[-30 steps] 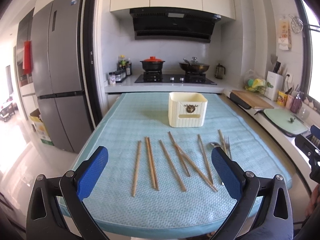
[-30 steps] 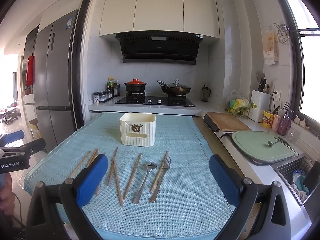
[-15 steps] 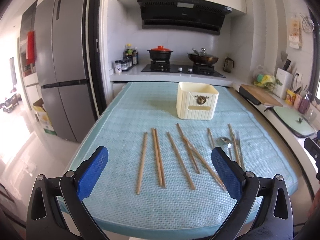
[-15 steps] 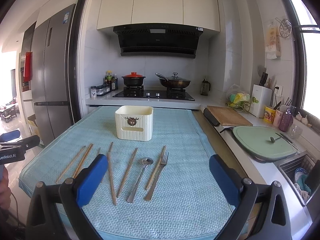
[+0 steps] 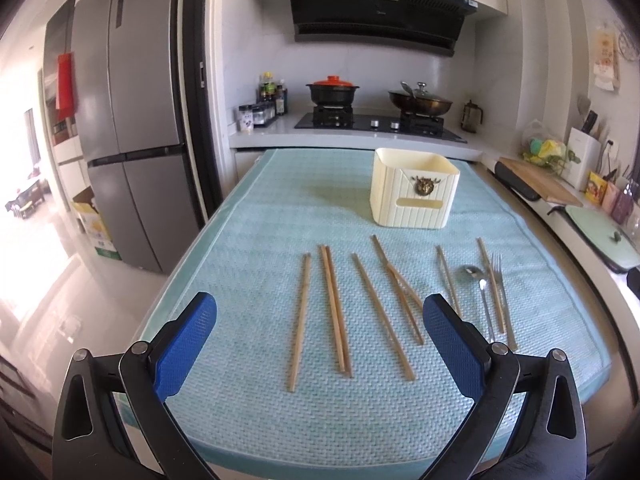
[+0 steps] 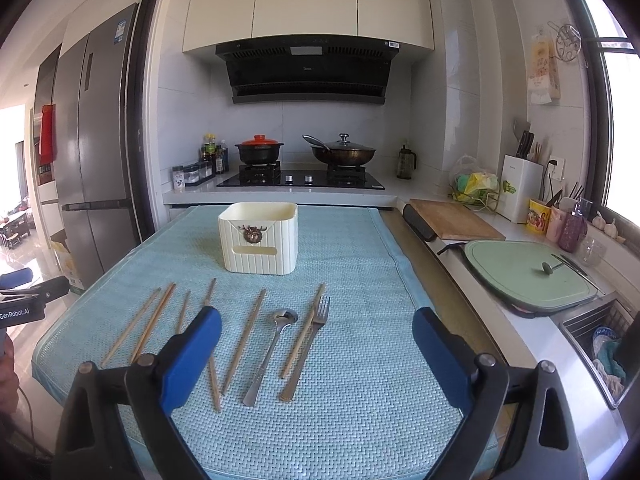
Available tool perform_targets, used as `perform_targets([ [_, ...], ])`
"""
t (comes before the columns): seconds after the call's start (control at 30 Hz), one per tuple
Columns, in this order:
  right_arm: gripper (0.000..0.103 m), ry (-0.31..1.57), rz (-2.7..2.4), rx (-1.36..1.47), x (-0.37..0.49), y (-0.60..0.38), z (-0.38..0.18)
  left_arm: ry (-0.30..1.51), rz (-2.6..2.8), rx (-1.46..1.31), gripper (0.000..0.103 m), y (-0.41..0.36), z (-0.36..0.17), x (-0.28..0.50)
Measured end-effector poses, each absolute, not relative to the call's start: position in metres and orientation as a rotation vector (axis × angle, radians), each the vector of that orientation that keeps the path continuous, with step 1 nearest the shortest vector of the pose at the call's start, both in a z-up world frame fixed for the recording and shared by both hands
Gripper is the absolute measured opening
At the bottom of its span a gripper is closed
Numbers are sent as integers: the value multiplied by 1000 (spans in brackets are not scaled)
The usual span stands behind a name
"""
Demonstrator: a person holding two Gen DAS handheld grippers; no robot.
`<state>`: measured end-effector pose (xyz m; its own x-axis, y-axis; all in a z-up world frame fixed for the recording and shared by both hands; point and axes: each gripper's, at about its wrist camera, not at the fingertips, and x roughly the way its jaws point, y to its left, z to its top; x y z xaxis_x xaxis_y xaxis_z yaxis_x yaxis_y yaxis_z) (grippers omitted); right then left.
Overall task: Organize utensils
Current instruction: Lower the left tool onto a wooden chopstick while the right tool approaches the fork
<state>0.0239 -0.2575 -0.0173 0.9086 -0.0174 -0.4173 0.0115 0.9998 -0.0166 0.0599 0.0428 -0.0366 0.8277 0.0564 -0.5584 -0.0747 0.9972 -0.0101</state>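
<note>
White "GenRobot.AI" lettering on the left gripper (image 6: 24, 312), seen at the far left with jaws spread wide and empty. Wooden chopsticks (image 5: 334, 308), spoon (image 6: 276, 344) and fork (image 6: 310, 340) loose on the blue mat (image 6: 360, 400), near the cream holder (image 6: 260, 240). Right gripper (image 6: 316, 354) closing over them, touching none.

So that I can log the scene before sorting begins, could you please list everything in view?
chopsticks: eight, wooden tan, lying on the mat
spoon: one, silver, on the mat
fork: one, silver, right of the spoon
utensil box: one, cream, behind the utensils
mat: one, light blue, under all the utensils
pot: one, black, red lid, on the stove
wok: one, dark, on the stove
cutting board: one, wooden, right counter
fridge: one, grey, far left
left hand-held gripper: one, black and blue, open, empty
right hand-held gripper: one, black and blue, jaws closing, nothing between them
</note>
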Motion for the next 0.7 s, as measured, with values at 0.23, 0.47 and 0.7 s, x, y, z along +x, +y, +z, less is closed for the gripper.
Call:
perform_targets([
  [0.23,77,472,-24,4,43,-265,-25,637,81,-42,103,64,-49,93],
  [0.47,77,527,-23,29,73,-272,-40,712,83,-40,103,84,-72,134],
  [0.7,65,652,-1,47,118,-277,-84,811,70,-8,103,85,-111,175],
])
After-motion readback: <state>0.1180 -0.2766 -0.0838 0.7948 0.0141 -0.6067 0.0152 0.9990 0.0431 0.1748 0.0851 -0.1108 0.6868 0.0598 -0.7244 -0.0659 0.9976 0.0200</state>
